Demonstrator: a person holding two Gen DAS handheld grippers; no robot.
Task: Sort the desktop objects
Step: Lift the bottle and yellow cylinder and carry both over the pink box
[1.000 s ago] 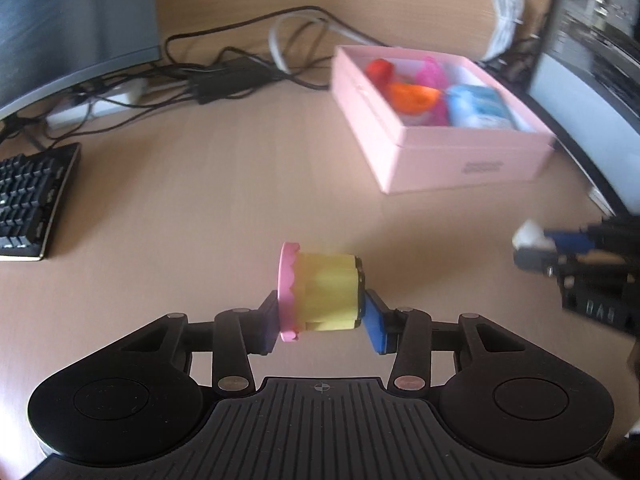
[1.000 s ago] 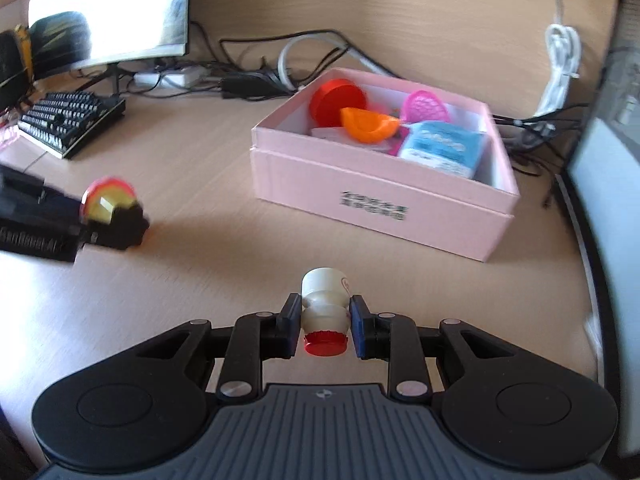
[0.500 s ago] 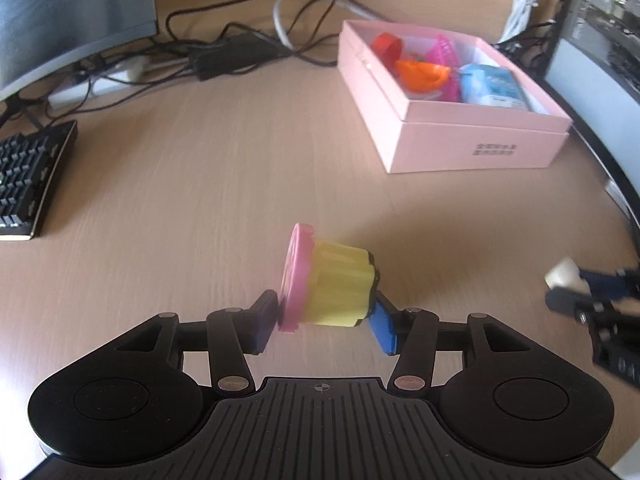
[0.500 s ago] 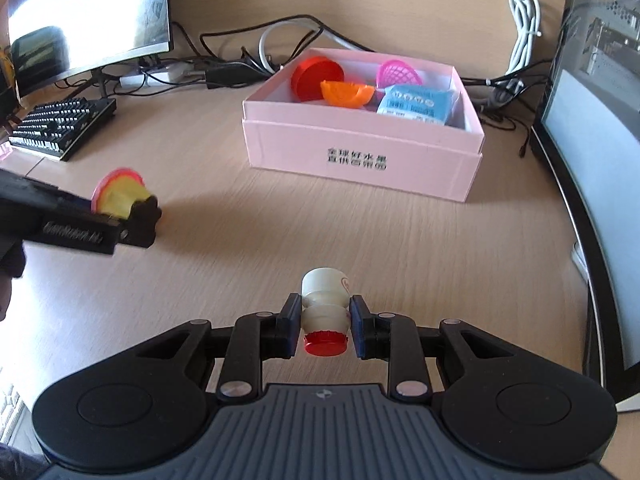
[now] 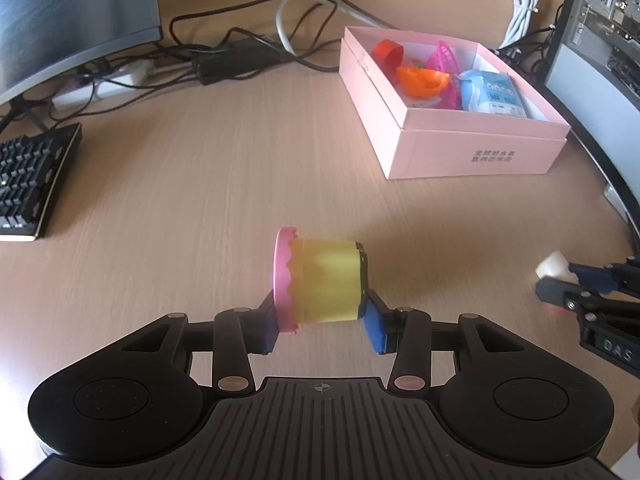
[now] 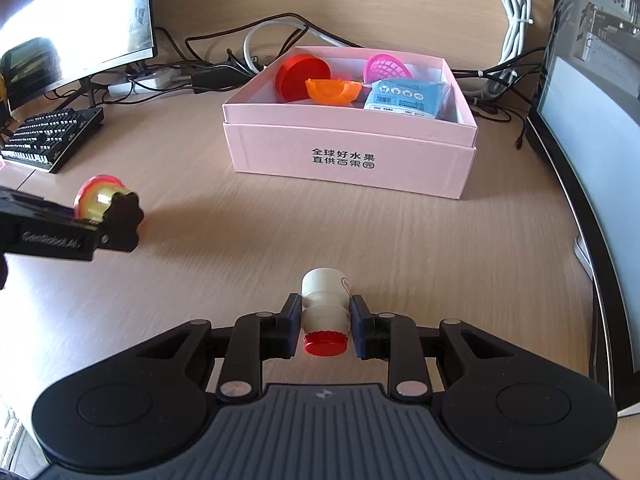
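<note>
While I hold both tools above the wooden surface (image 5: 200,184), my left gripper (image 5: 324,320) is pinching a yellow toy cup (image 5: 326,280) lying sideways between its blue pads, the pink scalloped rim toward the left pad and the dark base against the right one. In the left wrist view the pink box (image 5: 472,152) sits at about two o'clock from the cup, well apart from it, open on top and already holding a red round piece (image 5: 386,51), an orange bowl-shaped piece (image 5: 422,80), a pink mesh basket (image 5: 444,56) and a blue packet (image 5: 492,94). My right gripper (image 6: 325,320) is pinching a small white bottle (image 6: 325,296) by its narrow neck, with its red cap (image 6: 325,343) pointing back toward me and its rounded bottom pointing ahead. In the right wrist view the box stands at twelve o'clock beyond the bottle, with black characters printed on its near wall, and my left gripper with the cup shows at nine o'clock. A black keyboard (image 5: 28,180) lies at ten o'clock in the left view, near a monitor (image 5: 72,20) and a tangle of cables (image 5: 240,56) along the back; a second screen (image 6: 592,168) curves along the right edge at three o'clock.
</note>
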